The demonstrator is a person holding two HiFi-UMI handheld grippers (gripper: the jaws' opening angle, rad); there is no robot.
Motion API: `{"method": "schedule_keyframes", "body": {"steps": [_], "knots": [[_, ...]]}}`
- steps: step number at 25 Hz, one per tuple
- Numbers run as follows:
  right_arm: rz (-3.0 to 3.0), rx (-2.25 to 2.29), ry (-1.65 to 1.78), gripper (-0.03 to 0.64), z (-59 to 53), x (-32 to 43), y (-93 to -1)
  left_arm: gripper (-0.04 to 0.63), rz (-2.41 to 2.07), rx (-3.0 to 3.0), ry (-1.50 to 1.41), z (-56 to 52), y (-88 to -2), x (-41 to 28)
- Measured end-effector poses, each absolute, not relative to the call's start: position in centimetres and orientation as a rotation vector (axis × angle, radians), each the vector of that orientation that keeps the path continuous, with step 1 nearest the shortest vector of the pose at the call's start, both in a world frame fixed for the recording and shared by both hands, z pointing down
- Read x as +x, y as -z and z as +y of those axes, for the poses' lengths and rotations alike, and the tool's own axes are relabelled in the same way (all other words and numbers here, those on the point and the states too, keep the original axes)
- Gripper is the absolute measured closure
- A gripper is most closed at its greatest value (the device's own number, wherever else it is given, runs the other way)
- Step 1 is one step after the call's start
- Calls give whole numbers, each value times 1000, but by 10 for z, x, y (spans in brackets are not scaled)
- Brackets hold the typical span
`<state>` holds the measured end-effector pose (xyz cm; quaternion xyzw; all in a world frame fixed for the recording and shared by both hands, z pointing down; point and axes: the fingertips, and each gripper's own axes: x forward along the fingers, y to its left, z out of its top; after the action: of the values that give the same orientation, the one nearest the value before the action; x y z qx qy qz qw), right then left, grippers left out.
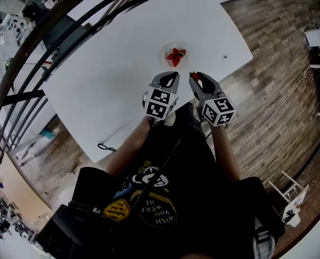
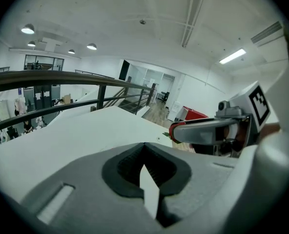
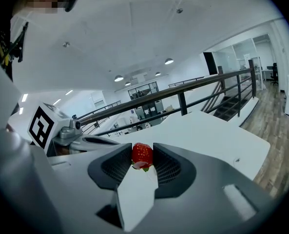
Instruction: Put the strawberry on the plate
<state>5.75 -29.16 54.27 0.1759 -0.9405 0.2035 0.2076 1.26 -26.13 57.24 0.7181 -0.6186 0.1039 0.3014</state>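
Observation:
A white plate (image 1: 163, 56) lies on the white table (image 1: 116, 85) with a few red strawberries (image 1: 176, 54) on it. My right gripper (image 1: 195, 77) hovers just short of the plate, on its right, shut on one more strawberry (image 1: 194, 76). In the right gripper view that strawberry (image 3: 142, 154) is pinched between the dark pads (image 3: 169, 167) of the right gripper (image 3: 142, 156). My left gripper (image 1: 174, 76) hangs beside it, also just short of the plate. In the left gripper view the left gripper (image 2: 144, 147) has its tips together and holds nothing. The held strawberry (image 2: 174, 130) shows there to the right.
A dark metal railing (image 1: 52, 42) runs along the table's far left side, and wooden floor (image 1: 278, 74) lies to the right. A small black cord (image 1: 107, 147) rests at the table's near edge. A tiny dark fitting (image 1: 225, 58) sits near the table's right edge.

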Motion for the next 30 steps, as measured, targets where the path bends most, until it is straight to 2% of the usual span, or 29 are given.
{"method": "schedule_keyframes", "body": {"steps": [30], "knots": [[-2472,319,-542,479,-356,26,-657,594,-1609,1764,-324,-312,-665,4]]}}
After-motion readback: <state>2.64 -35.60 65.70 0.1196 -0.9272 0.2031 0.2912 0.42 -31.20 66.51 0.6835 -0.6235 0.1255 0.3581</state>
